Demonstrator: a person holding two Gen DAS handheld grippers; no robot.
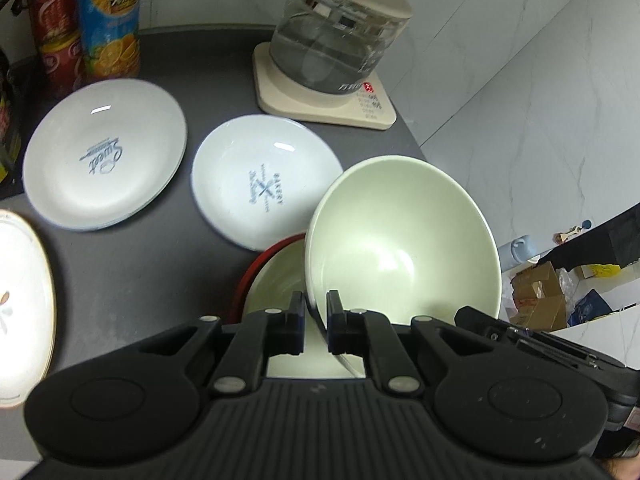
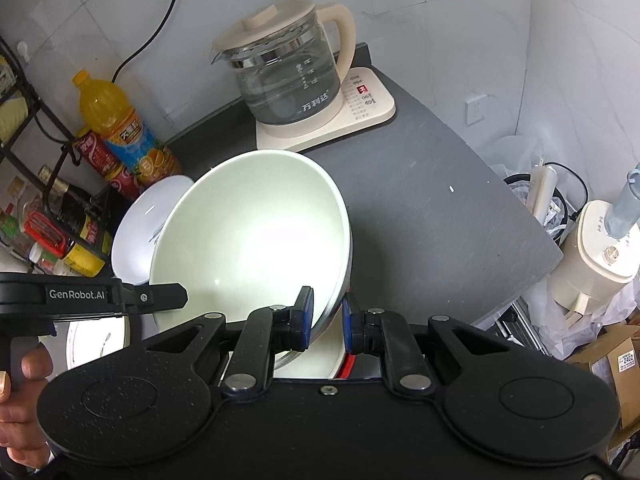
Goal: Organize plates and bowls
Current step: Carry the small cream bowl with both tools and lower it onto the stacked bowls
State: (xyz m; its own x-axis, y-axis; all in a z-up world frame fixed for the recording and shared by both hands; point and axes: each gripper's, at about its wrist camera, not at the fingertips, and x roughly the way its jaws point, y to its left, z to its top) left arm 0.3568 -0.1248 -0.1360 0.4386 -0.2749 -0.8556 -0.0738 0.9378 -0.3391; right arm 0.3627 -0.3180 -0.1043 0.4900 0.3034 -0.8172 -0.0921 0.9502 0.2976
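A pale green bowl (image 1: pixel 400 248) (image 2: pixel 256 240) hangs tilted over a second bowl with a red outside (image 1: pixel 256 272) (image 2: pixel 348 362) on the dark counter. My left gripper (image 1: pixel 315 318) is shut on the near rim of the green bowl. At another part of that rim my right gripper (image 2: pixel 327 316) is closed to a narrow gap around it, one blue pad against the inside. Two white plates with blue print (image 1: pixel 104 156) (image 1: pixel 264 184) lie flat behind. A gold-rimmed plate (image 1: pixel 20 300) (image 2: pixel 100 340) sits at the left.
A glass kettle on a cream base (image 1: pixel 340 40) (image 2: pixel 288 68) stands at the back of the counter (image 2: pixel 440 220). Drink bottles (image 1: pixel 108 20) (image 2: pixel 120 128) and a rack of jars (image 2: pixel 40 208) line the left. The counter's right edge drops off beside a cream appliance (image 2: pixel 596 252) and boxes.
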